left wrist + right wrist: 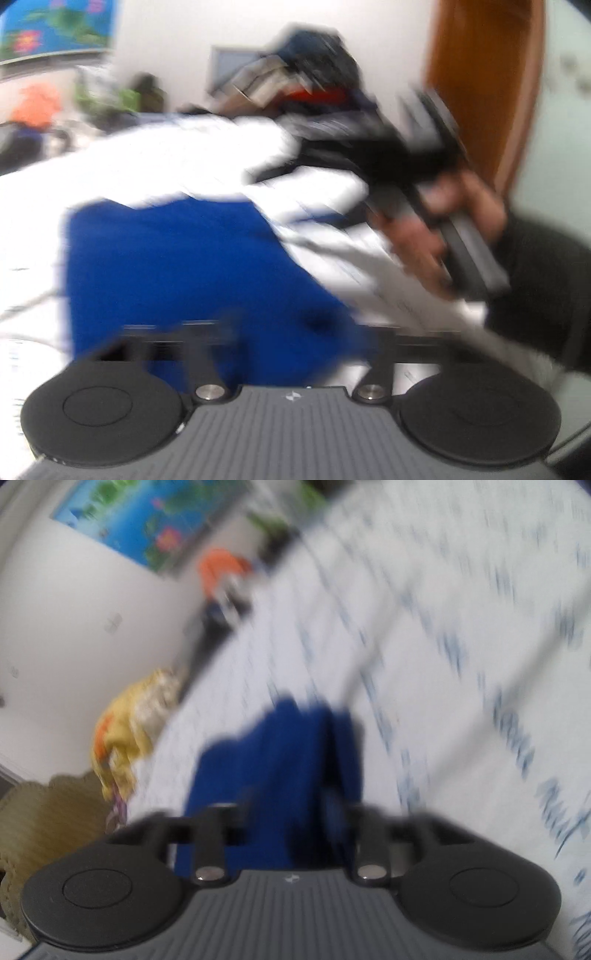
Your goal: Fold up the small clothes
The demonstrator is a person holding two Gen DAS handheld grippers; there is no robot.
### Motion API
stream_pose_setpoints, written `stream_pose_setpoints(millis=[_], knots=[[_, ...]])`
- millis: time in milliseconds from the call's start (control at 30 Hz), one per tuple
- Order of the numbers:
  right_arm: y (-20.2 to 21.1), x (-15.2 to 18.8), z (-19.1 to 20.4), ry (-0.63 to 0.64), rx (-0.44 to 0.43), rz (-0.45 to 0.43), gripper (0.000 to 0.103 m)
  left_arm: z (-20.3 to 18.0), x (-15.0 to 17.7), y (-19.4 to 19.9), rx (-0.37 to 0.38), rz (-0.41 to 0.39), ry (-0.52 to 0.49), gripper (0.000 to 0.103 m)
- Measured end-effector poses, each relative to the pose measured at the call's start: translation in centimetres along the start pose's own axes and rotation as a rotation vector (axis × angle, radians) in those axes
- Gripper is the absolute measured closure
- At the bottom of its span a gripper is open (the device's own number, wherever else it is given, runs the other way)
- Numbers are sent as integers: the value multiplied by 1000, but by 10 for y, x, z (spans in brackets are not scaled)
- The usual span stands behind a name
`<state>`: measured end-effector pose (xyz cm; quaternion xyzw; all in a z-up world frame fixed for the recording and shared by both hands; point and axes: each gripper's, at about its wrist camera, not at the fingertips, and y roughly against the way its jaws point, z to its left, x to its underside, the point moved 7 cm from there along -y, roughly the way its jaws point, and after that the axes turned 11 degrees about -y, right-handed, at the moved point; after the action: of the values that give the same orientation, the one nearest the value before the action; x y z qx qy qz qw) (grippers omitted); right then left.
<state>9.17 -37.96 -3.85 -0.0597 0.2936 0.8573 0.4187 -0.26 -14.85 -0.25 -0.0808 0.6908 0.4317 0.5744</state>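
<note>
A: Where is the blue garment (pixel 184 266)?
B: Flat on the white printed bed sheet (pixel 461 635), just ahead of both grippers.
A: The left gripper (pixel 255 332)?
B: Its jaws stand wide apart, nothing pinched; the cloth lies below them.
A: The right gripper (pixel 291 819)?
B: Jaws parted too. The blue cloth sits between them, but blur hides any contact.
</note>
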Motion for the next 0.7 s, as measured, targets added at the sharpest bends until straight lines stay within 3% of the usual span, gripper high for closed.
stream_pose_setpoints(millis=[67,133,233,300,333,367,400,467,600,700], knots=[[-10,-8,2,32,51,-6,16,45,-3,7,-116,-50,79,4],[-27,-9,-1,36,90,38,16,97,-4,-7,-170,-12,221,9],[-51,-4,6,78,88,27,16,162,7,-48,-135,77,503,20],[-60,2,13,116,98,-2,17,184,15,-75,-81,124,619,46],[-65,5,17,142,106,-11,26,189,14,-81,-75,110,631,55],[-72,9,18,174,133,-1,45,192,13,-88,-73,128,639,81],[-78,13,19,198,155,14,84,196,13,-91,-81,139,651,82],[-77,15,29,218,153,-1,85,198,7,-76,-121,95,609,84],[-69,28,70,221,22,10,87,197,-17,-22,-185,-8,466,84],[-83,38,106,225,-46,11,84,222,-28,-11,-246,24,411,82]])
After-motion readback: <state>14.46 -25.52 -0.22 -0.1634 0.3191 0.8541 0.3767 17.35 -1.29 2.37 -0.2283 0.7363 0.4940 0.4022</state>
